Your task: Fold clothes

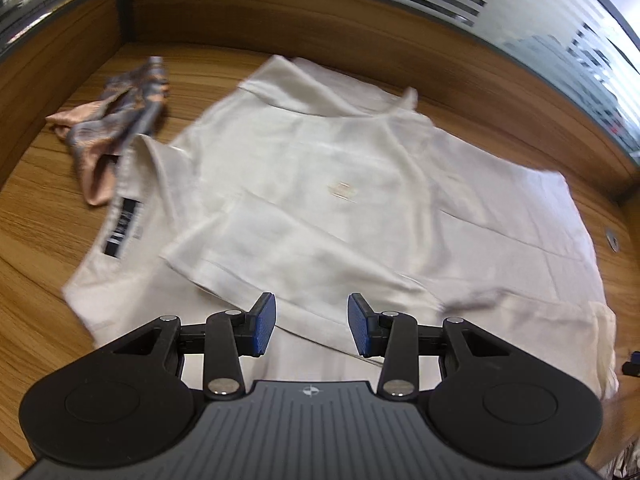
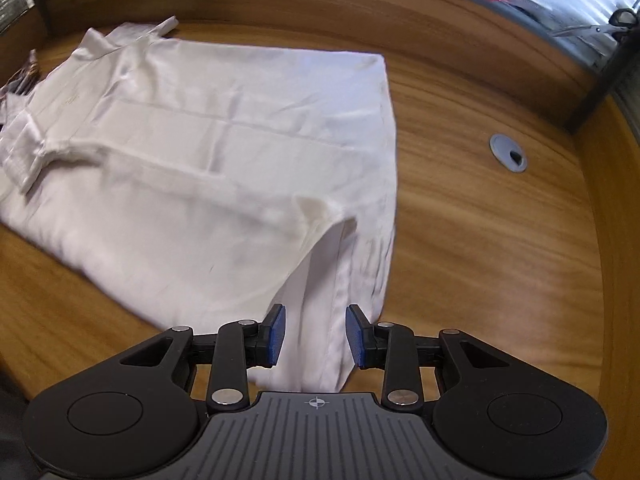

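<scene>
White shirt [image 1: 320, 184] spread flat on wooden surface [image 1: 36, 248], black label near its collar, patterned cloth [image 1: 120, 116] crumpled beside it, left claw [image 1: 312, 330] parted above the hem

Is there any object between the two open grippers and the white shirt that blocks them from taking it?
Nothing visible blocks them. The left gripper and the right gripper are both open right over the white shirt, with only its cloth between the fingers. The patterned garment lies at the shirt's far left side, off the grippers' path.
</scene>
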